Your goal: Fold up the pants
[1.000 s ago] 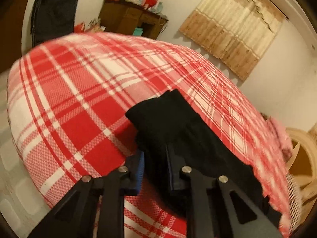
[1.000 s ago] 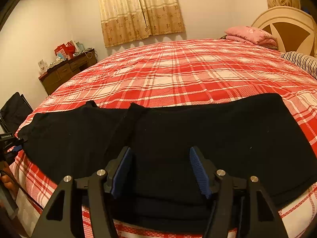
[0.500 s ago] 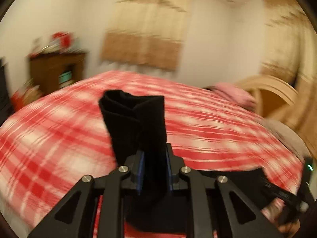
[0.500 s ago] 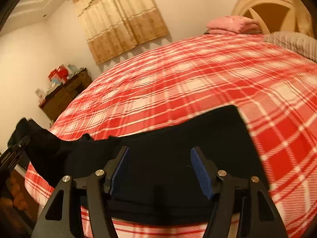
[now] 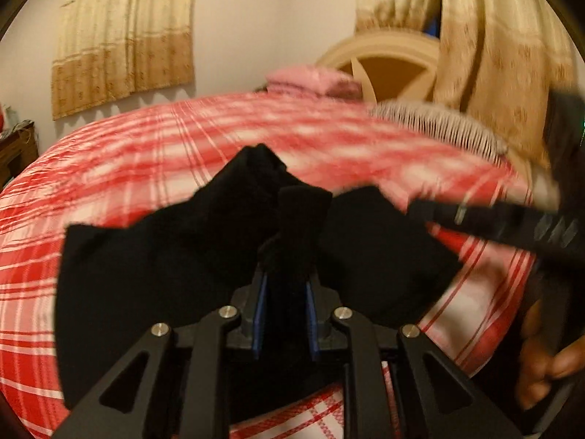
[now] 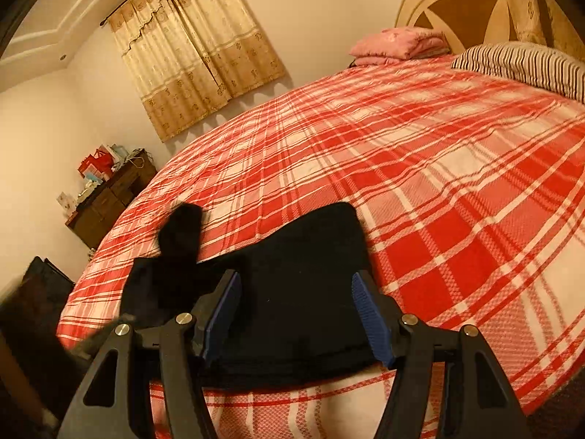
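Observation:
Black pants (image 6: 303, 292) lie on the red plaid bed (image 6: 420, 168) near its front edge. My left gripper (image 5: 285, 289) is shut on the leg end of the pants (image 5: 289, 226) and holds it up over the rest of the cloth (image 5: 146, 274). That raised end shows in the right wrist view (image 6: 181, 234) at the left. My right gripper (image 6: 296, 314) is open, its blue pads on either side of the waist part, just above the cloth. It also shows at the right of the left wrist view (image 5: 512, 223), blurred.
A pink folded blanket (image 6: 398, 45) and a striped pillow (image 6: 523, 64) lie at the headboard (image 6: 464, 11). A wooden dresser (image 6: 109, 201) stands by the left wall under the curtain (image 6: 197, 58). A dark bag (image 6: 33, 300) sits at the left by the bed's corner.
My left gripper has lifted the leg end off the bed and carried it right, over the rest of the pants. My right gripper stayed open over the waist part.

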### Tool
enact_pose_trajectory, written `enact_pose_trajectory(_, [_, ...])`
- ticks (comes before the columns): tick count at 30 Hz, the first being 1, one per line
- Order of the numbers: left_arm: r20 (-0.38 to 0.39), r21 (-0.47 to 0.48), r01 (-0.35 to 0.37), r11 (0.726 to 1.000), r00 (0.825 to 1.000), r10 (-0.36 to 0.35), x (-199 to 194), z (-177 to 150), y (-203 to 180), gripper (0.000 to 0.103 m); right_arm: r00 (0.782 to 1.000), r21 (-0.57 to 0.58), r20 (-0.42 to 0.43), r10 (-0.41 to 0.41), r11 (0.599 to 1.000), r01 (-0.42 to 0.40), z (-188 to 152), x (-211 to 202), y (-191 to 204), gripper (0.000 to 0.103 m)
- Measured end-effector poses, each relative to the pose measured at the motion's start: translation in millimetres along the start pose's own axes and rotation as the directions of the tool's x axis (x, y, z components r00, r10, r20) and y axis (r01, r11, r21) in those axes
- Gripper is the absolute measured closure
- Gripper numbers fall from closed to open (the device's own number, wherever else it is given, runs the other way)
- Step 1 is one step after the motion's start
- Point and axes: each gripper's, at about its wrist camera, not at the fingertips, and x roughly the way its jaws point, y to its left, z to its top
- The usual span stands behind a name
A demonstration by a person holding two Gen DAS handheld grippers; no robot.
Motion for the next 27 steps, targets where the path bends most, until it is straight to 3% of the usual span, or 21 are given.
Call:
enact_pose_trajectory(3, [-0.005, 0.022, 0.004, 1.000, 1.000, -0.004, 0, -7, -1, 0.082, 1.000, -0.005, -0.011, 0.027, 1.000, -0.027, 0, 3, 4, 0.038])
enact_pose_trajectory(6, [-0.040, 0.055, 0.021, 0.998, 0.999, -0.019, -4, -7, -3, 0.070, 0.997, 0.006, -0.020, 0.077, 0.997, -0.077, 2, 7, 8, 0.038])
enact_pose_trajectory(8, [-0.090, 0.030, 0.067, 0.997, 0.994, -0.064, -8, -8, -2, 0.052, 0.991, 0.026, -0.031, 0.134, 0.991, -0.133, 6, 11, 14, 0.038])
enact_pose_trajectory(10, [-0.110, 0.006, 0.092, 0.996, 0.990, -0.091, -17, -8, 4, 0.042, 0.984, 0.052, -0.037, 0.176, 0.983, -0.174, 11, 15, 18, 0.038])
enact_pose_trajectory(12, [-0.091, 0.005, 0.088, 0.996, 0.992, -0.087, -32, -10, 11, 0.040, 0.980, 0.058, -0.052, 0.194, 0.980, -0.191, 17, 25, 24, 0.038])
enact_pose_trajectory(14, [-0.051, 0.005, 0.019, 1.000, 0.999, -0.019, -51, -12, 25, 0.031, 0.981, 0.039, -0.079, 0.178, 0.984, -0.176, 21, 39, 30, 0.034])
enact_pose_trajectory(17, [-0.011, -0.055, -0.069, 0.996, 0.998, 0.069, -74, -15, 55, 0.031, 0.979, 0.031, -0.125, 0.163, 0.987, -0.161, 18, 64, 39, 0.034])
enact_pose_trajectory(20, [0.007, -0.173, -0.137, 0.975, 0.990, 0.140, -95, -20, 96, 0.031, 0.968, 0.029, -0.201, 0.149, 0.989, -0.146, 0, 88, 49, 0.034])
enact_pose_trajectory(23, [-0.003, -0.267, -0.185, 0.946, 0.982, 0.191, -105, -27, 128, 0.031, 0.986, -0.109, -0.158, 0.055, 0.991, -0.073, -16, 84, 68, 0.034])
enact_pose_trajectory(27, [-0.015, -0.347, -0.213, 0.913, 0.975, 0.221, -106, -35, 150, 0.031, 0.987, -0.208, -0.161, -0.008, 0.978, -0.026, -25, 82, 82, 0.036])
